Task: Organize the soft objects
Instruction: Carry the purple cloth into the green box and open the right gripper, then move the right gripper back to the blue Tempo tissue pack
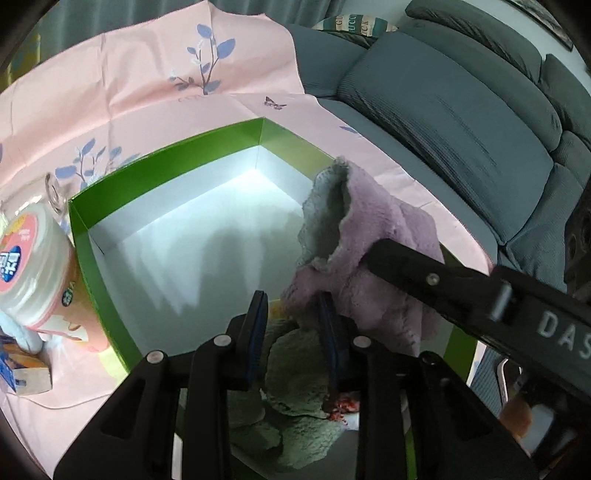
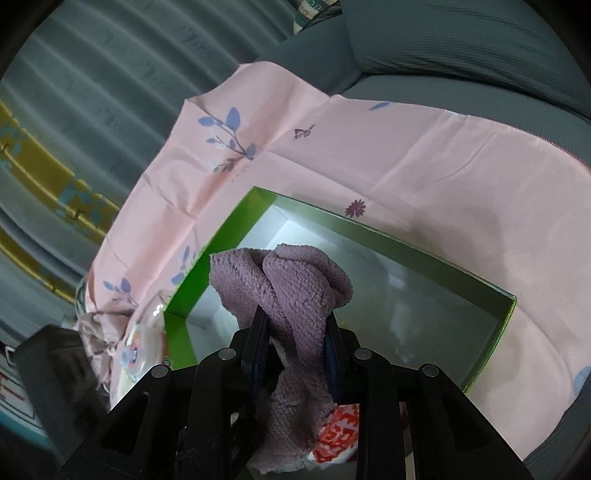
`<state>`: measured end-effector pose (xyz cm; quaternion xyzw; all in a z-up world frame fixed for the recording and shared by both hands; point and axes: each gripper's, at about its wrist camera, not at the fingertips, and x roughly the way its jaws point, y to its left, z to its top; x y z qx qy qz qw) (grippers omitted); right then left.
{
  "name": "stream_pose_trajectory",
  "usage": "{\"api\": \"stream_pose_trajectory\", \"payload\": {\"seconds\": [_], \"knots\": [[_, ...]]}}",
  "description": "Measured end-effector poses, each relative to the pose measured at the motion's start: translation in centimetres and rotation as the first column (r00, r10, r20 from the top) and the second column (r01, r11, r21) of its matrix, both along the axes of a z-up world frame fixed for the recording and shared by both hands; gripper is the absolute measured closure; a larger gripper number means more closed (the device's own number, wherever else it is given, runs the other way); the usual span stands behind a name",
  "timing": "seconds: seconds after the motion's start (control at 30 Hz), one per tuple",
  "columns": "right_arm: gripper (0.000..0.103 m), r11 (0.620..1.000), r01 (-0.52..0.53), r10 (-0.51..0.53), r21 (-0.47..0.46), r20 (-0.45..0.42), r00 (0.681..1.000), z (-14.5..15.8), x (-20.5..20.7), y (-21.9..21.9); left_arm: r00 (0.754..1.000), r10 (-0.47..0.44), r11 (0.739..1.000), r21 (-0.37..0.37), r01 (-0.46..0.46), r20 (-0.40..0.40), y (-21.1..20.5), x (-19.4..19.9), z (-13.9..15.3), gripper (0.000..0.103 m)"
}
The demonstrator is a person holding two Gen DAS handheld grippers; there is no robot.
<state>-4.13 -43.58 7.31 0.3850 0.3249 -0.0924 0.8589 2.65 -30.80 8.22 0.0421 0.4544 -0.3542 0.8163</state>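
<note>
Grey-blue ribbed sofa [image 1: 461, 122] ran along the right with a striped lettered cushion [image 1: 351, 26] at its far end, grey pleated curtain [image 2: 92, 74] with yellow bands behind, soft daylight overall.

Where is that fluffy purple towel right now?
The purple towel is pinched in the right gripper, hanging over the near part of the open green box that sits on the pink floral cloth.
</note>
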Motion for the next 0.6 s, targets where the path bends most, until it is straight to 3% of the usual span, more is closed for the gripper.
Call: {"api": "stream_pose_trajectory", "payload": {"seconds": [0.37, 0.53, 0.6], "knots": [[0.073, 1.000, 0.026, -0.026, 0.001, 0.022, 0.999, 0.3, -0.3, -0.2, 1.000, 0.012, 0.998, -0.056, -0.011, 0.020, 1.2, -0.8, 1.6, 0.077], [0.054, 0.997, 0.062, -0.057, -0.050, 0.101, 0.993, 1.8, -1.5, 0.2, 0.996, 0.041, 0.990, -0.138, -0.030, 0.075, 4.2, -2.0, 4.6, 0.075], [0.041, 0.998, 0.054, -0.048, -0.041, 0.151, 0.987, 2.4, -1.8, 0.4, 0.994, 0.061, 0.983, -0.181, -0.044, 0.086, 5.9, -2.4, 5.7, 0.065]]}}
